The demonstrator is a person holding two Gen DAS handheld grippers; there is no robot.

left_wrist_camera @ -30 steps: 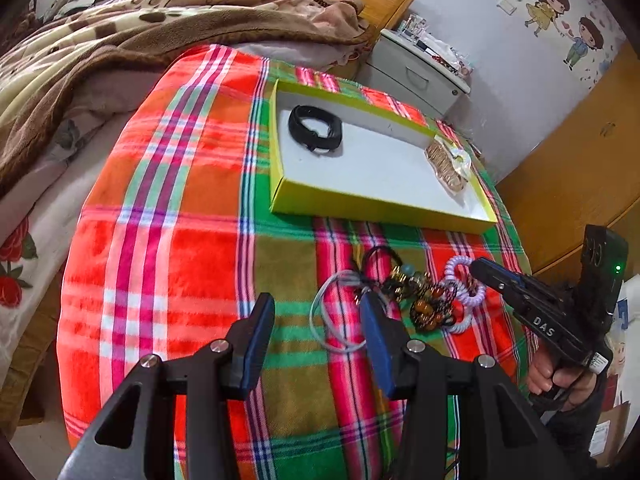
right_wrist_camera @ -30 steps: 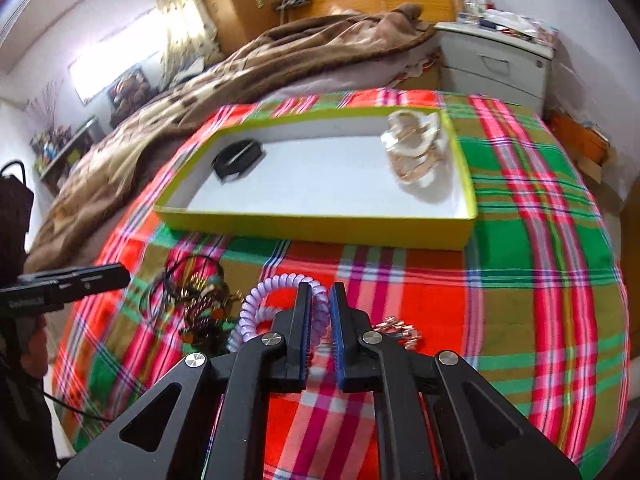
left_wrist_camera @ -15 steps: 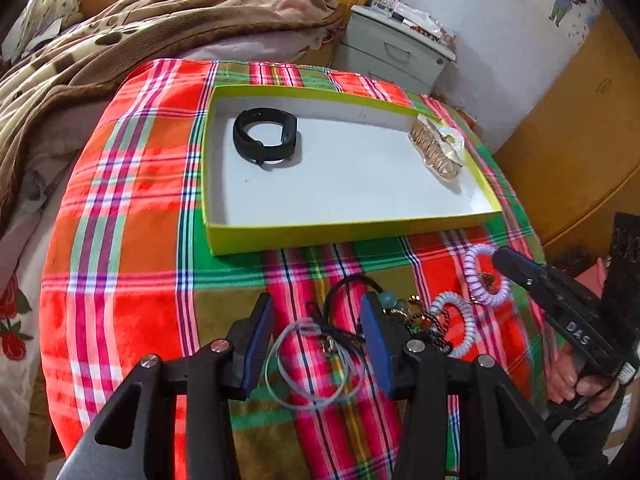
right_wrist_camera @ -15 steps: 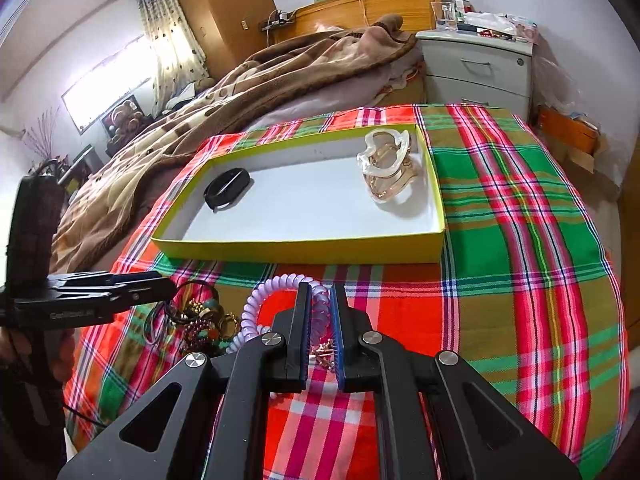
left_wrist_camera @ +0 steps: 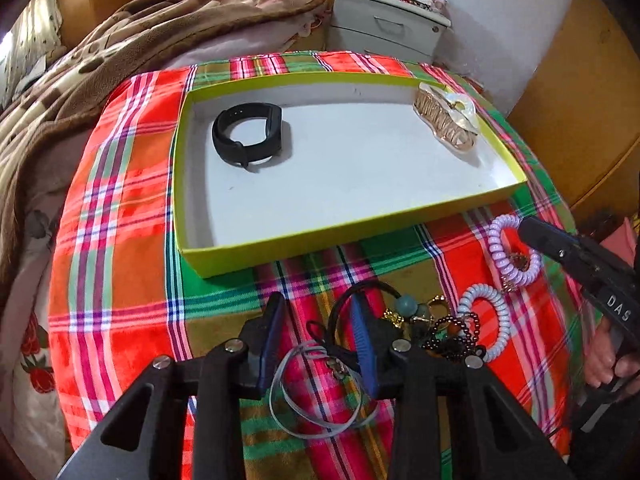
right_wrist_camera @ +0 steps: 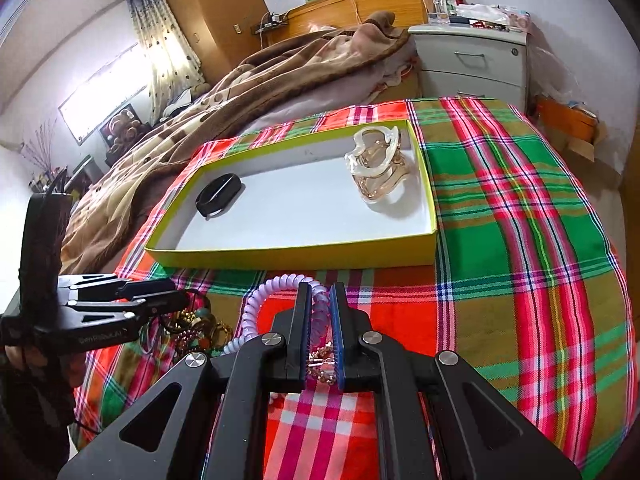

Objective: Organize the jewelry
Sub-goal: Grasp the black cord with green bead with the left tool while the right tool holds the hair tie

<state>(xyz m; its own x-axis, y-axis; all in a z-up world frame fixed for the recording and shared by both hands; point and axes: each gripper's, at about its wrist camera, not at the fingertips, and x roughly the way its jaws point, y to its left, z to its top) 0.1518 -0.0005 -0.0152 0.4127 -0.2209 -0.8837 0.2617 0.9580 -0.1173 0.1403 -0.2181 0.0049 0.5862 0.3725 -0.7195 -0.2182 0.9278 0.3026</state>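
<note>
A yellow-green box (left_wrist_camera: 336, 236) (right_wrist_camera: 296, 258) with a white floor lies on the plaid cloth. It holds a black wristband (left_wrist_camera: 246, 134) (right_wrist_camera: 219, 194) and clear hair claws (left_wrist_camera: 448, 122) (right_wrist_camera: 378, 162). My right gripper (right_wrist_camera: 320, 296) is shut on a purple spiral hair tie (right_wrist_camera: 266, 294) (left_wrist_camera: 506, 256), lifted in front of the box's near wall. My left gripper (left_wrist_camera: 318, 308) is open, low over a pile of beads, black cord and a pale blue spiral tie (left_wrist_camera: 490, 316). A clear thin band (left_wrist_camera: 316, 396) lies under it.
A brown blanket (left_wrist_camera: 120, 40) lies on the bed behind the table. A grey nightstand (left_wrist_camera: 388, 28) stands at the back. A wooden cabinet (left_wrist_camera: 580, 120) is at the right. Small gold pieces (right_wrist_camera: 322, 364) lie under my right gripper.
My right gripper has lifted the purple spiral tie off the pile toward the box. My left gripper has moved closer to the pile and the box, still open.
</note>
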